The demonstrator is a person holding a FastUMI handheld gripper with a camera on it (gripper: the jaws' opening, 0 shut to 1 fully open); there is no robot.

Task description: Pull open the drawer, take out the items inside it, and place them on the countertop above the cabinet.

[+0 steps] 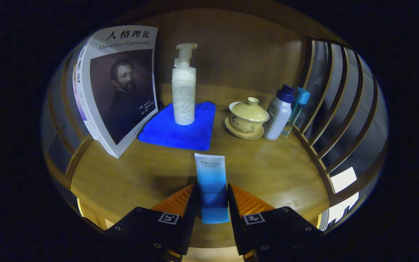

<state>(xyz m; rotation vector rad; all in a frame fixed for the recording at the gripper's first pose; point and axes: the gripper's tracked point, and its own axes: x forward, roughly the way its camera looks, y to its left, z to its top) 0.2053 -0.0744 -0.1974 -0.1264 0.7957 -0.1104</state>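
A white-and-blue tube [212,182] stands upright between my two fingers, and both press on its lower part. My gripper [211,198] holds it over the wooden countertop [151,171], near the front edge. Whether the tube's base touches the wood is hidden by the fingers. Beyond the tube lies a folded blue cloth [180,131] with a white pump bottle [184,91] standing on it.
A book [120,87] leans upright to the left of the cloth. To the right sit a cream lidded cup on a saucer [247,118], a white bottle with a dark cap [279,112] and a teal-capped bottle [296,107]. Slatted wooden walls [340,120] close the right side.
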